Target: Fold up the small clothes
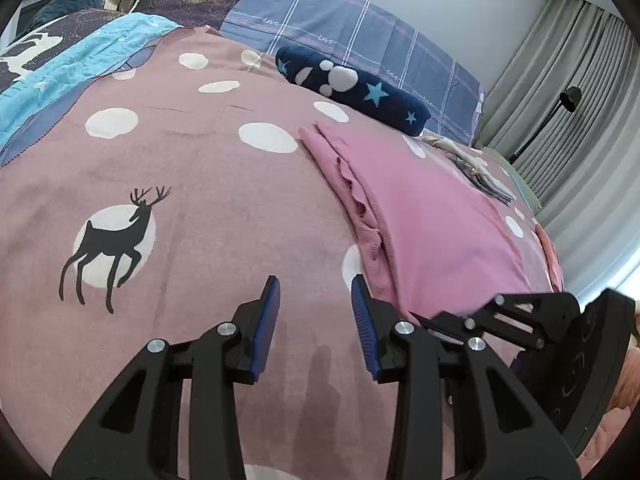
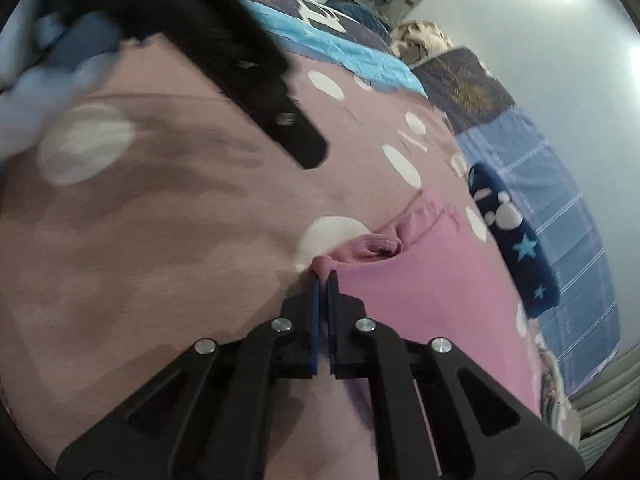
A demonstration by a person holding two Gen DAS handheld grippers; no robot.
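A pink garment (image 1: 432,216) lies folded on the dusty-pink bedspread (image 1: 208,184) with white dots and a deer print. My left gripper (image 1: 316,284) is open and empty, just left of the garment's near edge, above the spread. My right gripper (image 2: 323,276) is shut on a bunched corner of the pink garment (image 2: 420,280) at its near left edge. The right gripper's body shows at the lower right of the left wrist view (image 1: 520,312). The left gripper's body crosses the upper left of the right wrist view (image 2: 248,76).
A navy plush pillow (image 1: 352,88) with stars and paw prints lies beyond the garment. A blue plaid pillow (image 1: 360,36) sits behind it. A turquoise blanket (image 1: 76,64) lies at the far left. More folded clothes (image 1: 476,168) lie at the right, by grey curtains (image 1: 560,100).
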